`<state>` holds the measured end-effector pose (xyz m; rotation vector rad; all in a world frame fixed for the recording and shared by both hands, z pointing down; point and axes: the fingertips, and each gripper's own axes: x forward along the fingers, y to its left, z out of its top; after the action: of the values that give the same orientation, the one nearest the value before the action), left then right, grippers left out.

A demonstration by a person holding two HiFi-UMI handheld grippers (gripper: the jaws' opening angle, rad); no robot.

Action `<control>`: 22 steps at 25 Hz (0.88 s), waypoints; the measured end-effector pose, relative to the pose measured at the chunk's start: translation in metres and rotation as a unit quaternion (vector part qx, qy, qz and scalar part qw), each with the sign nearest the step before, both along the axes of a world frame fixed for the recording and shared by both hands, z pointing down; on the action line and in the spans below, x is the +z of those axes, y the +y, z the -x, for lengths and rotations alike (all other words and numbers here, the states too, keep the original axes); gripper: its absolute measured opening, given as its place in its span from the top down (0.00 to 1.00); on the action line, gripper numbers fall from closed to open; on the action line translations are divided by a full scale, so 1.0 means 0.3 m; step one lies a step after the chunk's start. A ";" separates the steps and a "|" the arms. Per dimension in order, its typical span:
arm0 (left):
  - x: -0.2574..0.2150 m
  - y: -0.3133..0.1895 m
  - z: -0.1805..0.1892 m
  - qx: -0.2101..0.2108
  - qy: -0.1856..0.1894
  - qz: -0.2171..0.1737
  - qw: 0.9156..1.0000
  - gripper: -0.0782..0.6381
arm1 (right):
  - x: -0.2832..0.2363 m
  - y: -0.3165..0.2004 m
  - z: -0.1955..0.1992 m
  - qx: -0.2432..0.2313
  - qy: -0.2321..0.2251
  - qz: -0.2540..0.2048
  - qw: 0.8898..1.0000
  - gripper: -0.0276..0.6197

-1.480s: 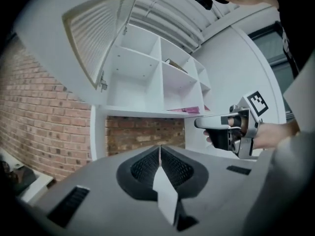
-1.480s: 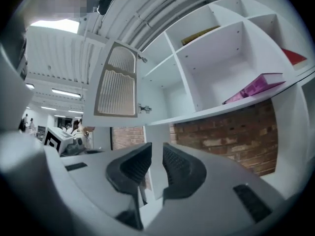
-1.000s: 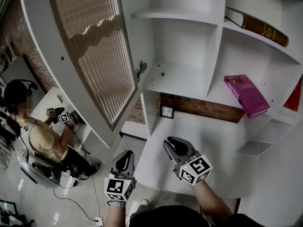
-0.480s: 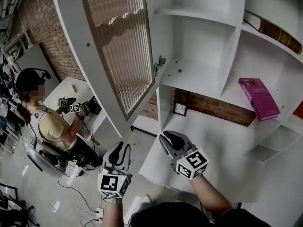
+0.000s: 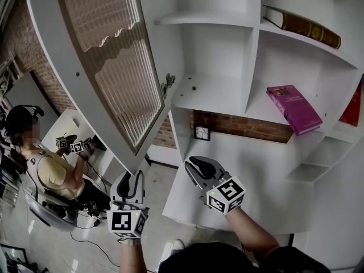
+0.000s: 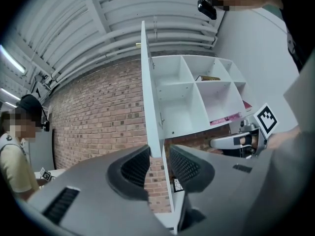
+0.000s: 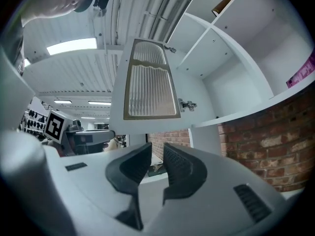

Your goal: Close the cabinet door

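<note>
The cabinet door (image 5: pixel 108 67), a white frame round ribbed glass, stands swung wide open to the left of the white cabinet (image 5: pixel 216 92). It is seen edge-on in the left gripper view (image 6: pixel 146 82) and face-on in the right gripper view (image 7: pixel 150 85). My left gripper (image 5: pixel 129 181) hangs just below the door's lower corner, apart from it. Its jaws have just been opening and nothing is between them (image 6: pixel 159 151). My right gripper (image 5: pixel 199 164) hovers over the white counter (image 5: pixel 273 198), with a narrow empty gap between its jaws (image 7: pixel 157 149).
A pink book (image 5: pixel 293 108) lies on a middle shelf and a brown book (image 5: pixel 301 26) leans on the shelf above. A hinge (image 5: pixel 168 84) joins the door to the cabinet side. A seated person (image 5: pixel 48 169) works at a desk far below left.
My left gripper's jaws have spread apart, and it has risen and shifted left toward the door's lower corner. My right gripper has drifted slightly left.
</note>
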<state>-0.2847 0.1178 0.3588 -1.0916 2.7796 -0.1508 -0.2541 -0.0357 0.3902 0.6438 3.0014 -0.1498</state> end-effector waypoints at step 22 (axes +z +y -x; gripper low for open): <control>-0.037 -0.156 -0.109 0.019 -0.020 -0.052 0.998 0.77 | 0.025 -0.297 -0.154 0.059 0.002 0.001 0.998 0.86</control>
<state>-0.2521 0.0709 0.3476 -1.1040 2.6963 -0.0236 -0.2079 -0.1250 0.3976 0.4653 3.0315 -0.1471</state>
